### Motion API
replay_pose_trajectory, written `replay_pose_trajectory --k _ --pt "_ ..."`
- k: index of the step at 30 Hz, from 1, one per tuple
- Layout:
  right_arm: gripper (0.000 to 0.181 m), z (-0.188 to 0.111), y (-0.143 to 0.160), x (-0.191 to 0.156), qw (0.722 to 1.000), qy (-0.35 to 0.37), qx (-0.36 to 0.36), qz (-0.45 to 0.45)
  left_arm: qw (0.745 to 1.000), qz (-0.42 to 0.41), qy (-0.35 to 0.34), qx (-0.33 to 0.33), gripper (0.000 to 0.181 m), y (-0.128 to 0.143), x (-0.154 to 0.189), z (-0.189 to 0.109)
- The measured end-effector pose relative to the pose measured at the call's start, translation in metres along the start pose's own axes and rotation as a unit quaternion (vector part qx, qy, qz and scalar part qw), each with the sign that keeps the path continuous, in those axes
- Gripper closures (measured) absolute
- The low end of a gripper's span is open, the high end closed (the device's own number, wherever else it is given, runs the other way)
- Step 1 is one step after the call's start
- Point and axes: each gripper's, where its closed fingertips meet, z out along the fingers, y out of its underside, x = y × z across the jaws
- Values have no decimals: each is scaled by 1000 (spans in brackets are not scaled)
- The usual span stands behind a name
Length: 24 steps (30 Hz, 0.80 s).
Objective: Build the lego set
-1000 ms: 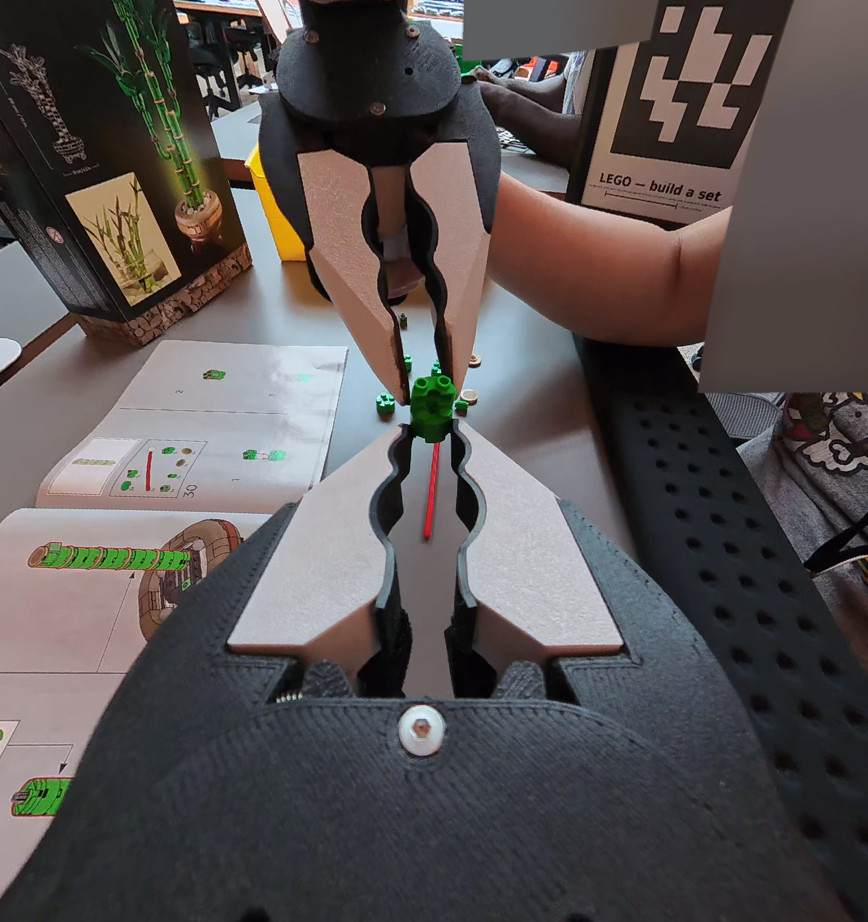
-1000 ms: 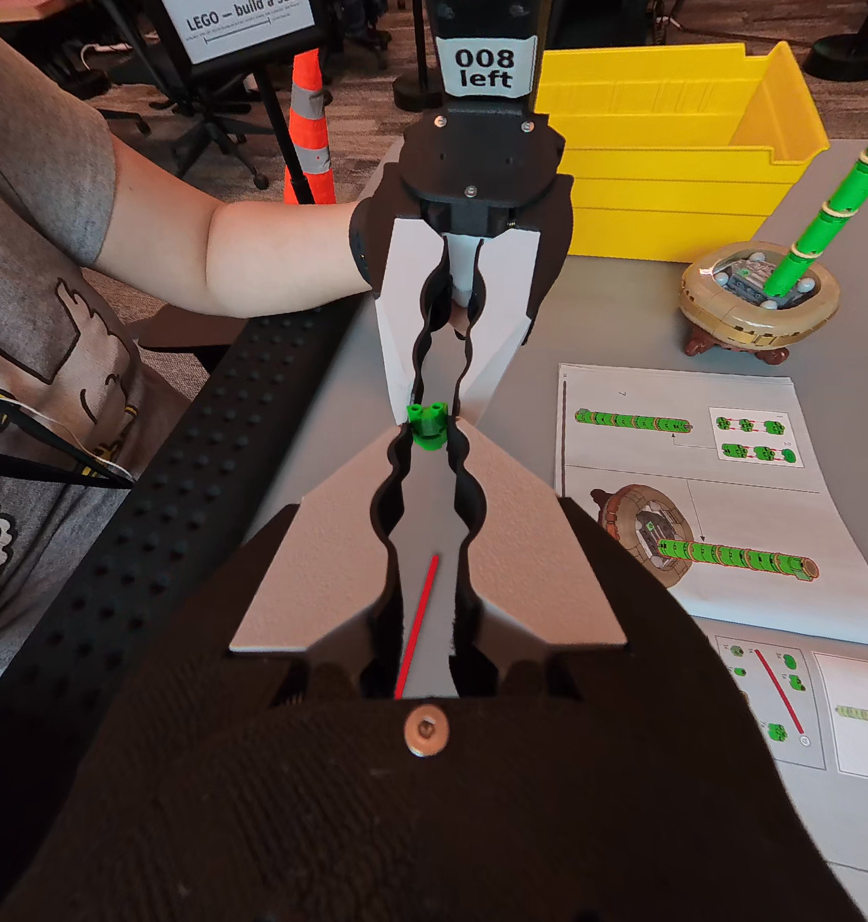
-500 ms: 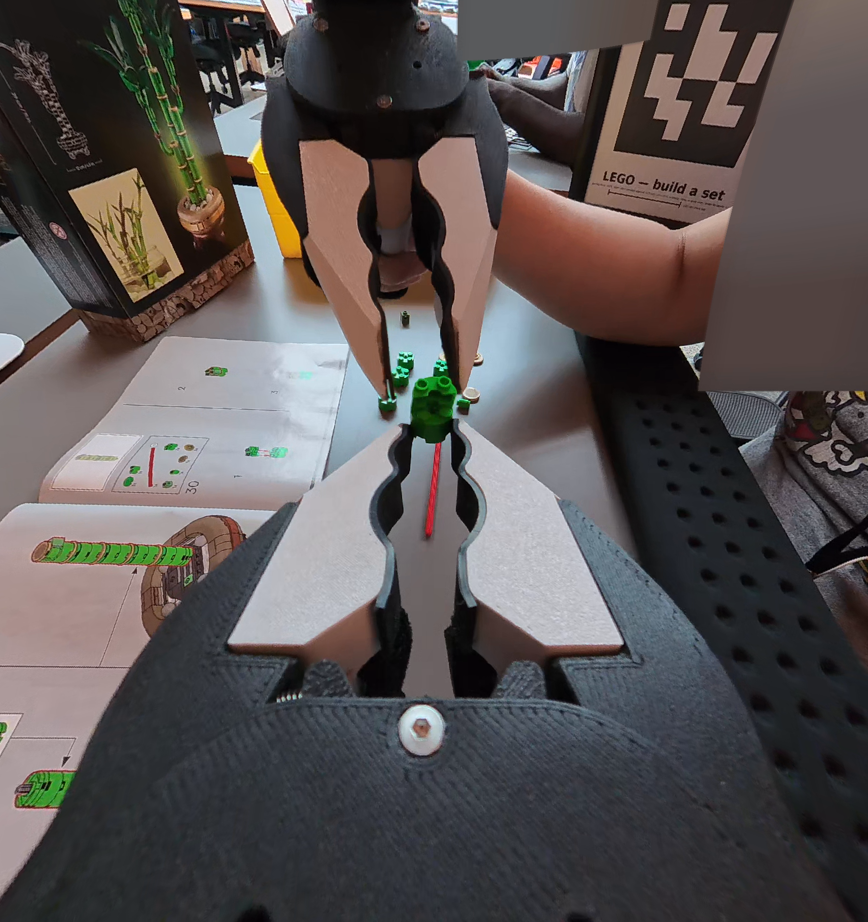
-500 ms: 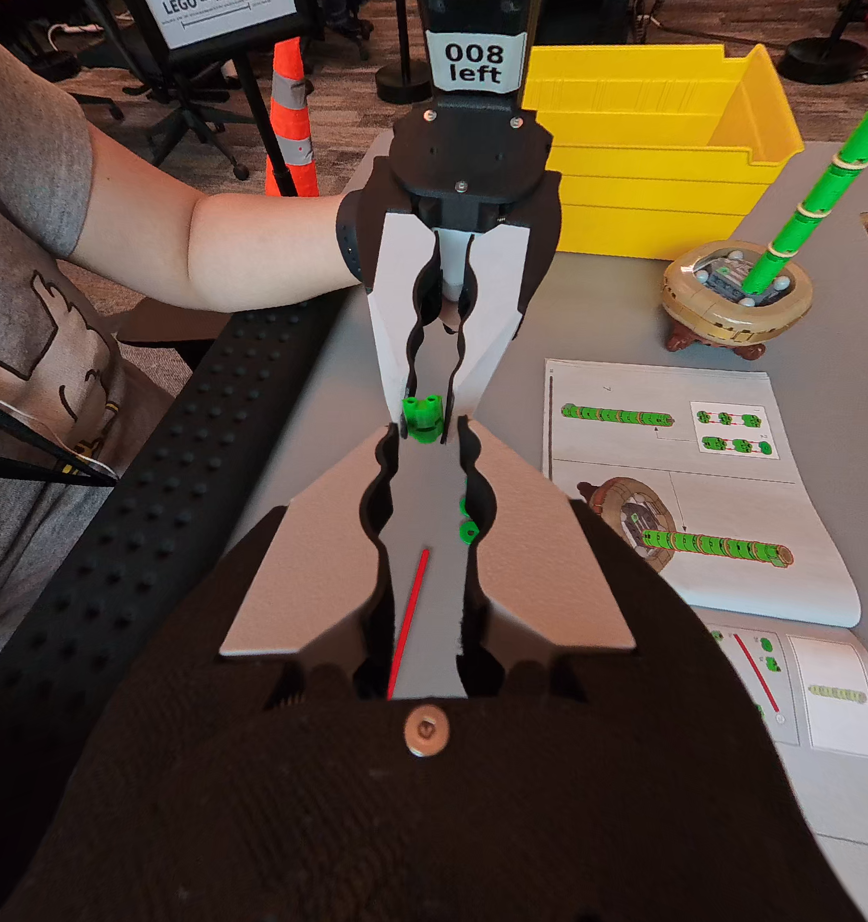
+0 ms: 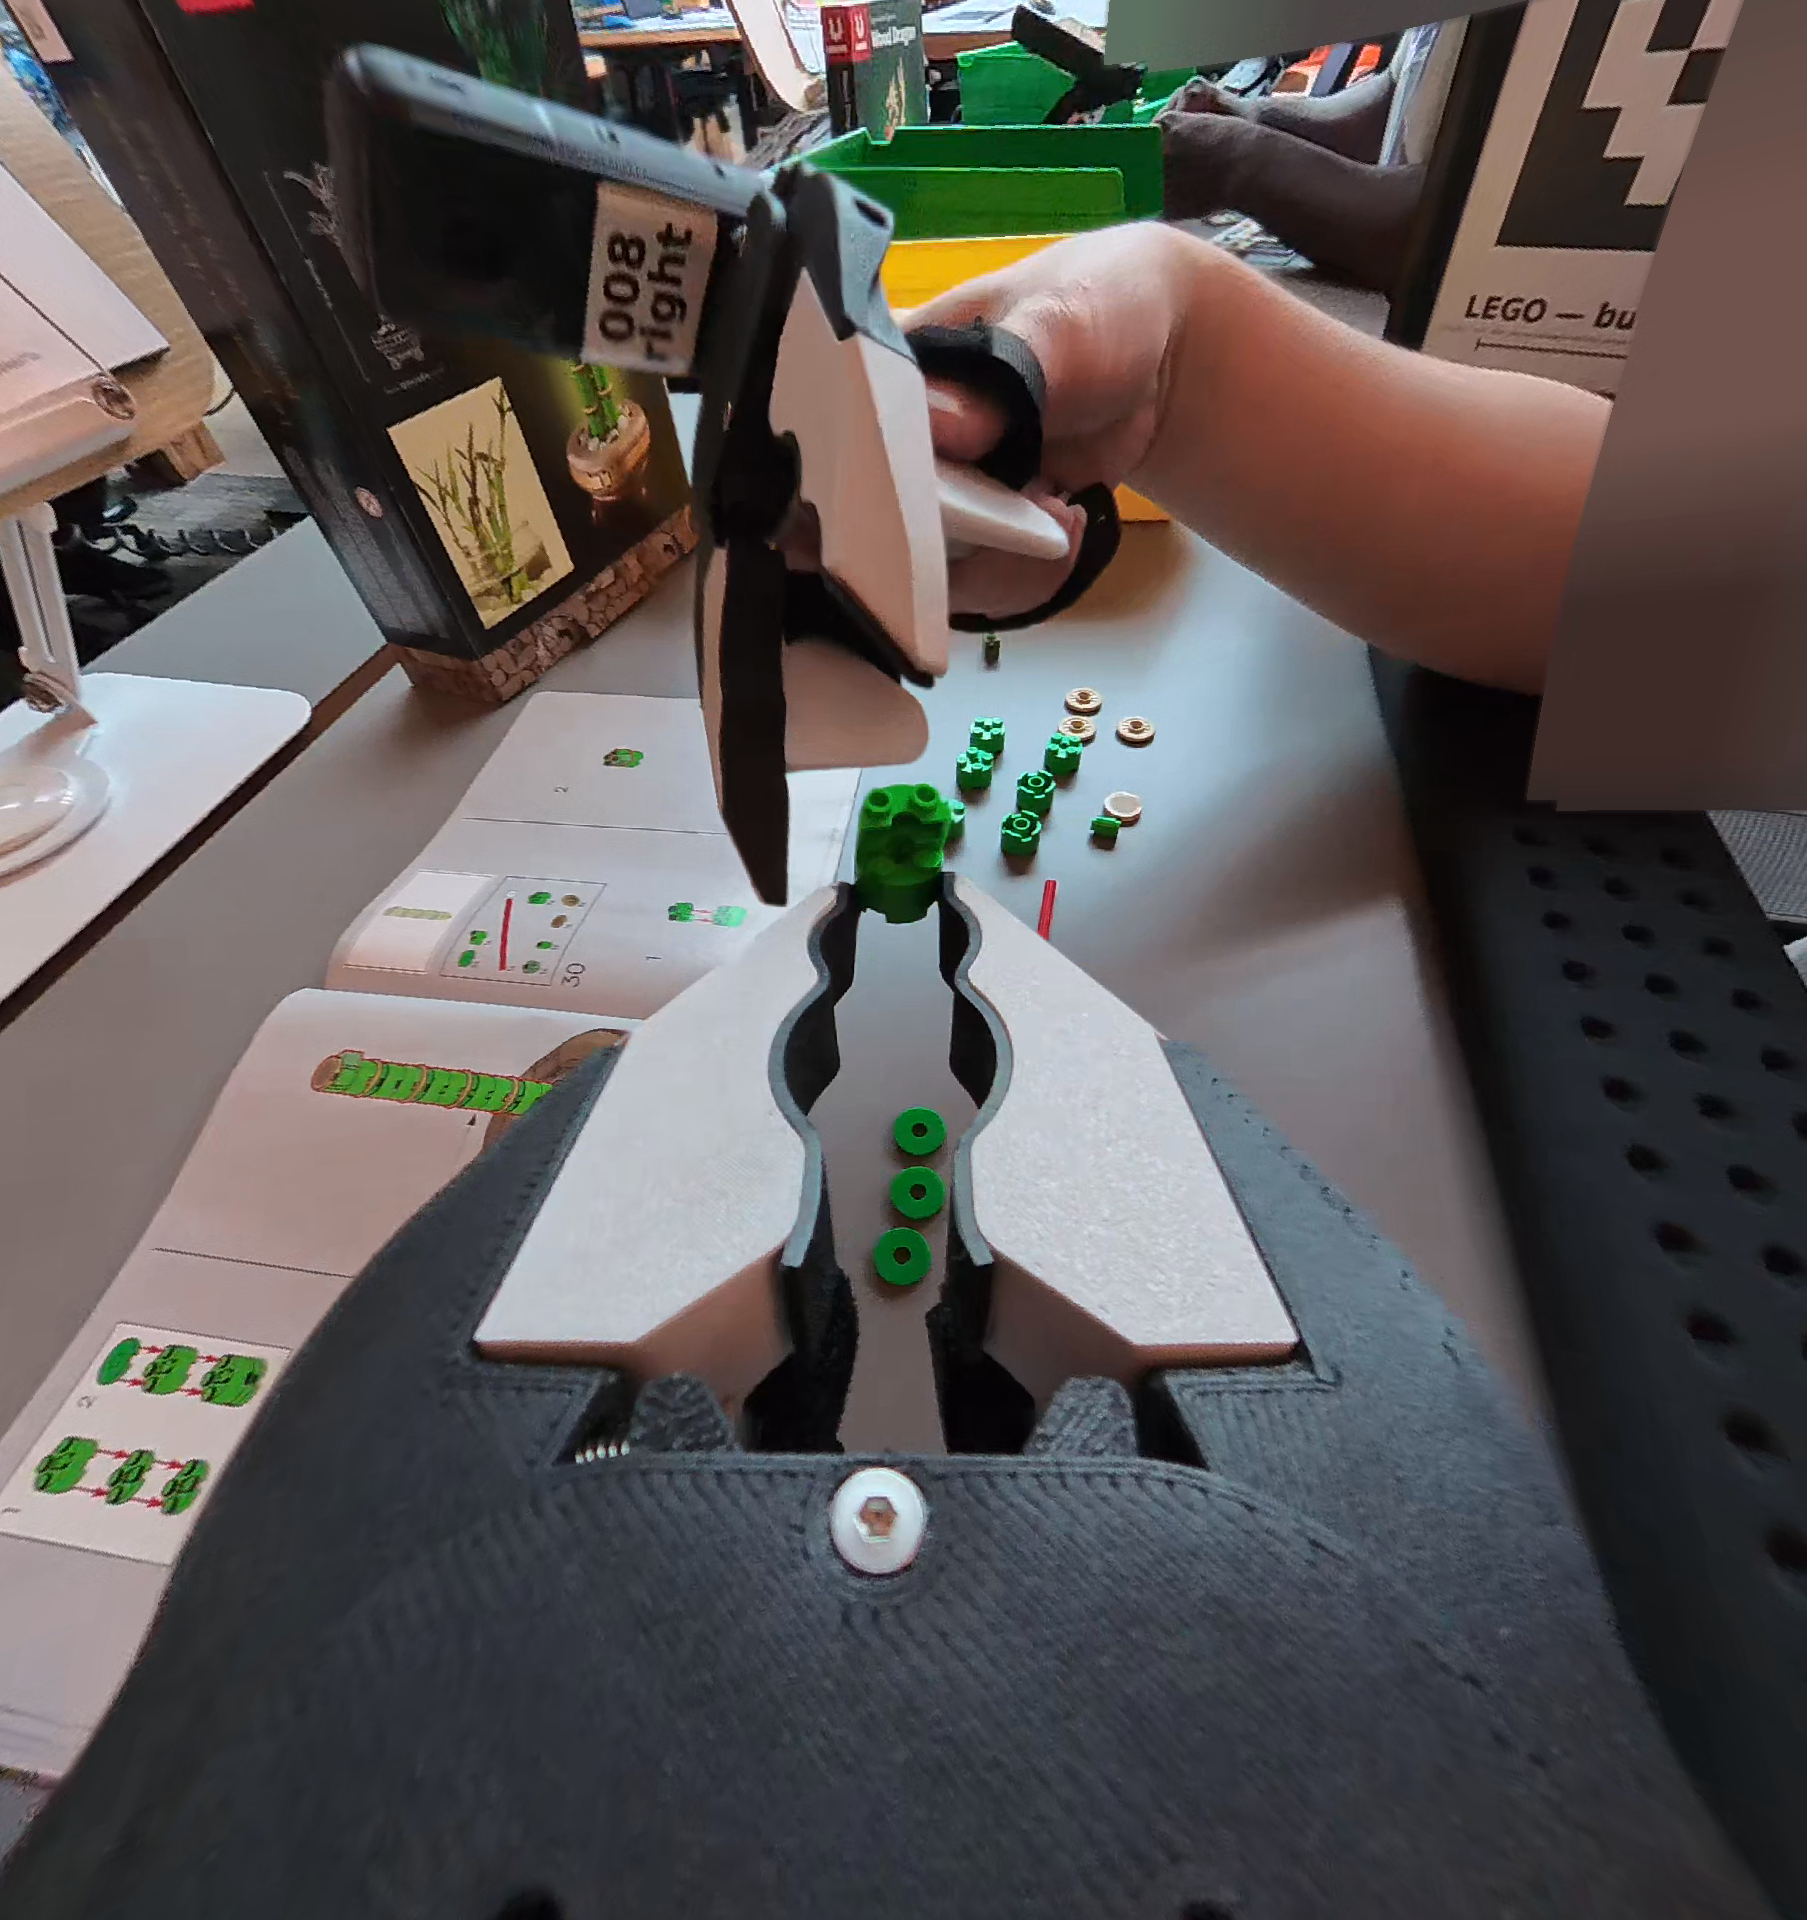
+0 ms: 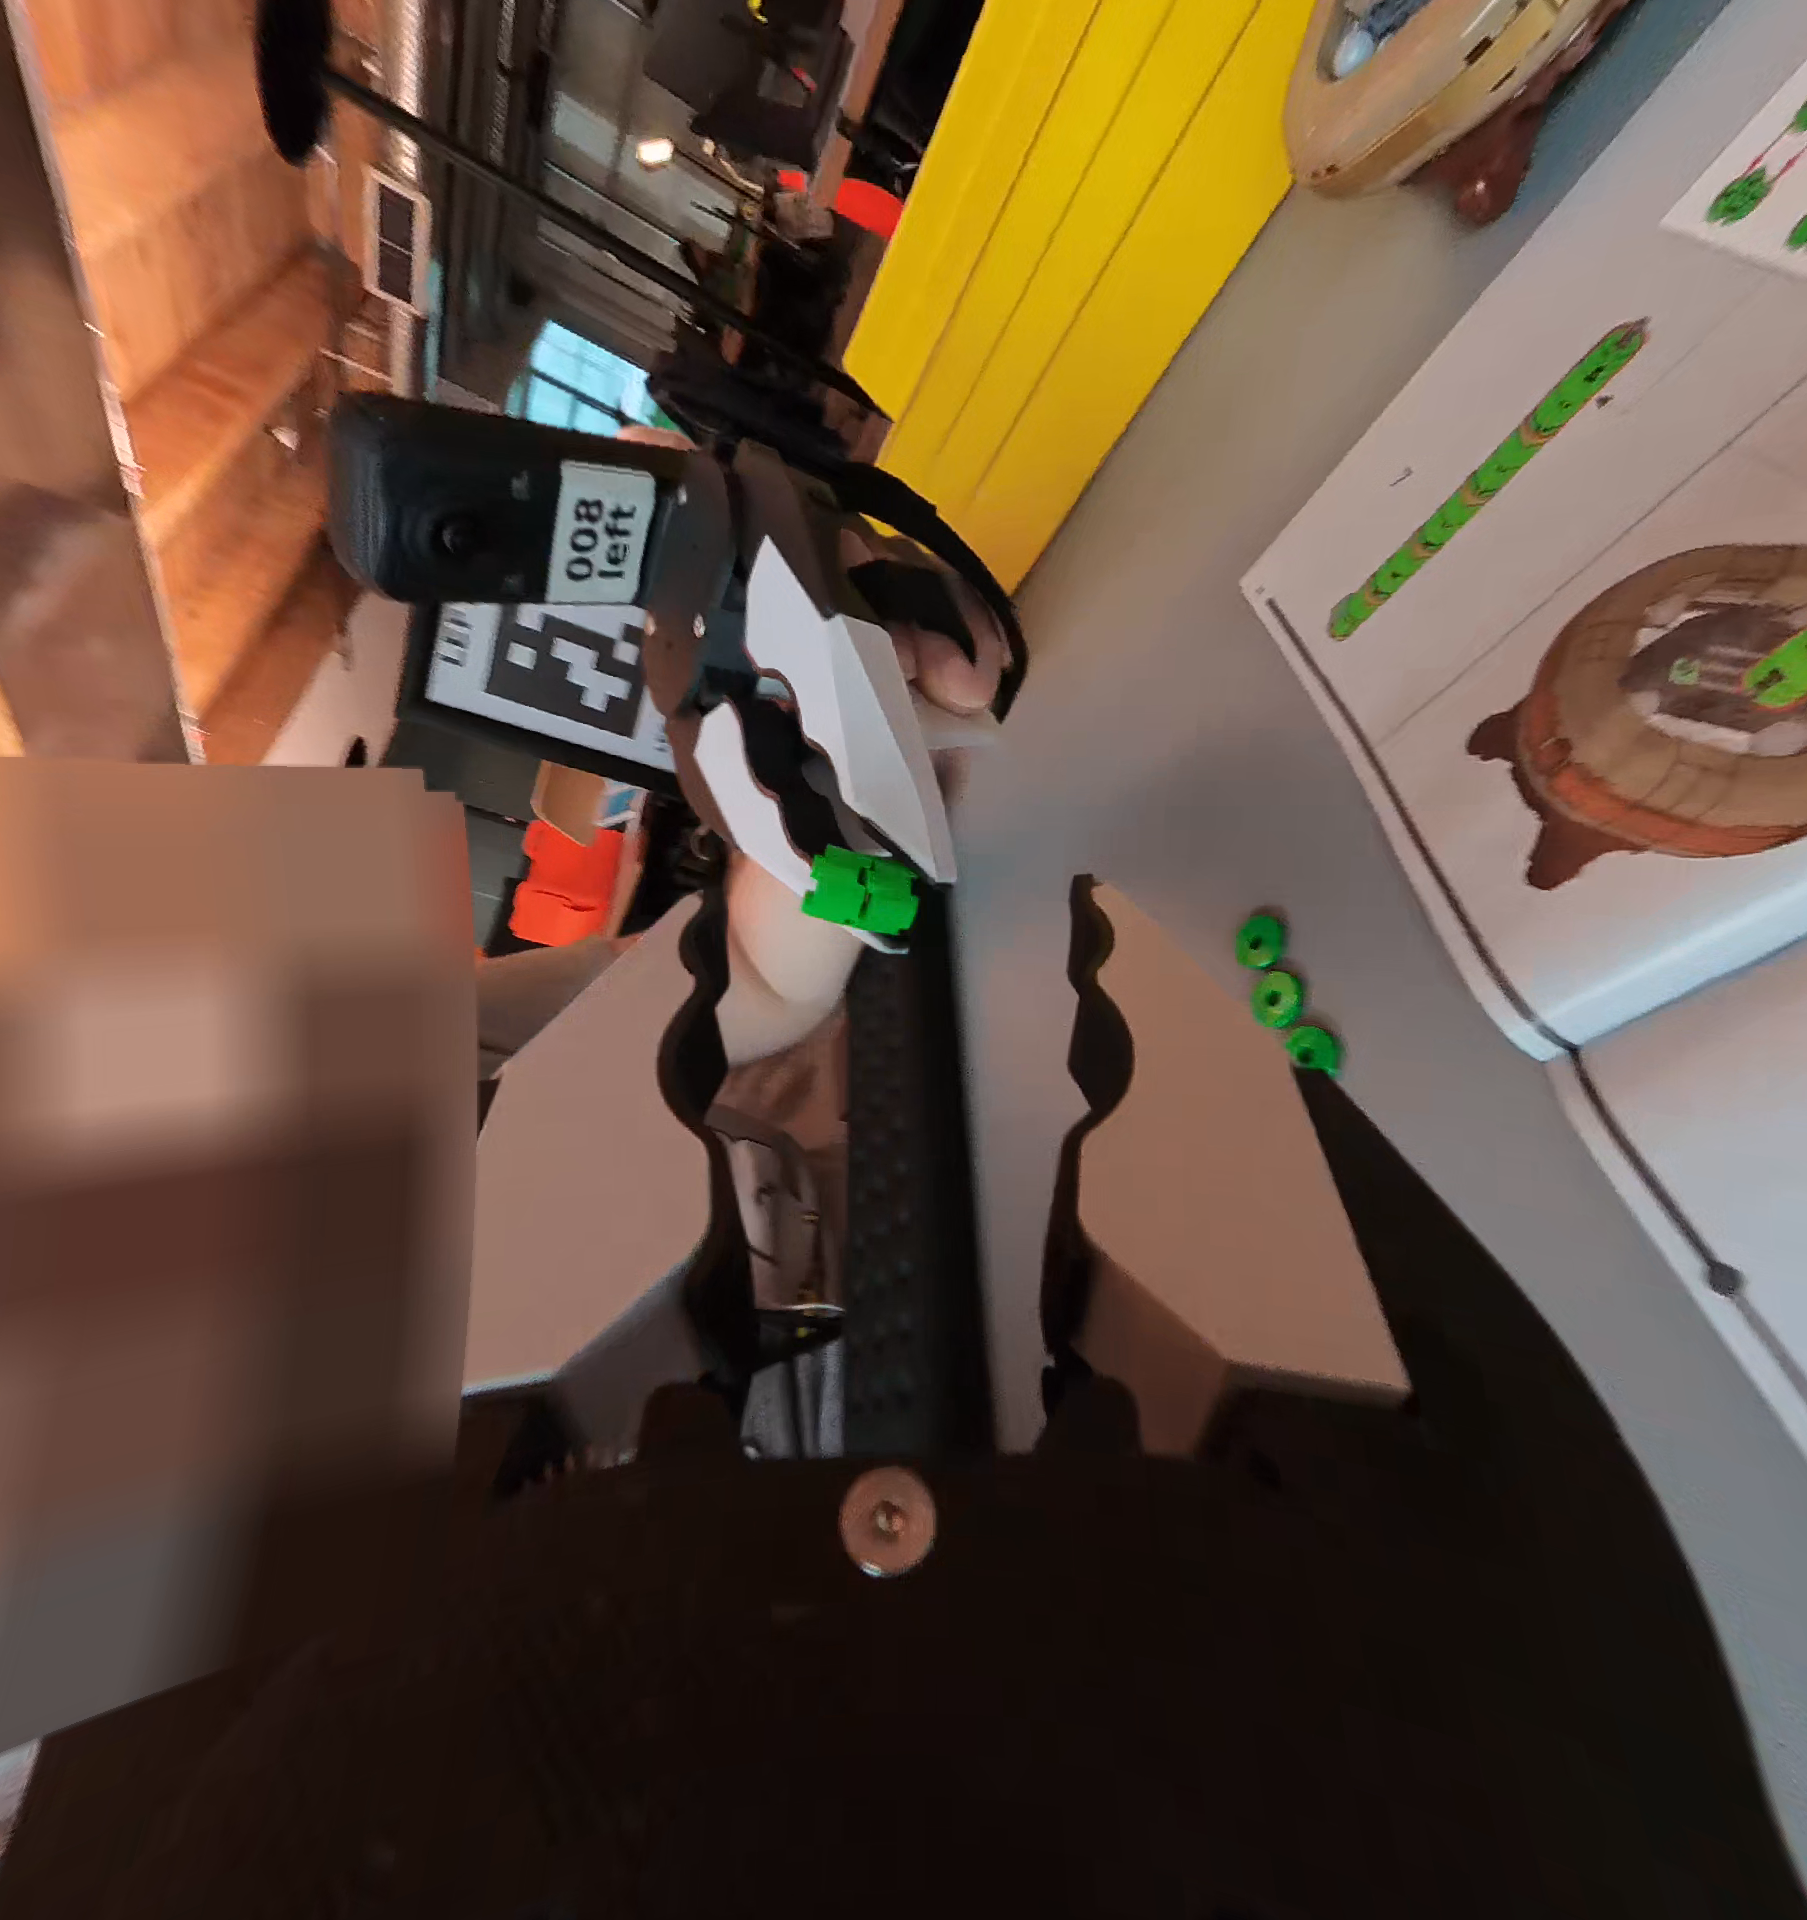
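At the tip of the left gripper point(image 5: 899, 902) sits a pinched green brick point(image 5: 901, 847). Beside it, the right gripper point(image 6: 1003, 914) is spread wide, holding nothing. Many loose green pieces point(image 5: 1018, 779) wait beyond it, so much building is left.

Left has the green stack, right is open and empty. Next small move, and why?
Probably lower the right gripper onto the red rod and close on it. The rod lies loose on the table just right of the left gripper, which is shut on the green stack. The right one is open, holds nothing and is rolled sideways.
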Motion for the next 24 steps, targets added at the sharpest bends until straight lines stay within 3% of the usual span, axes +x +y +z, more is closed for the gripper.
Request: replay_pose_trajectory --k 17,24 --pt "148 15 5 -3 997 -62 -16 38 1000 8 -6 -5 167 1 0 1" --pt "151 14 4 -6 996 -82 -13 40 1000 11 -7 3 167 -2 0 0"
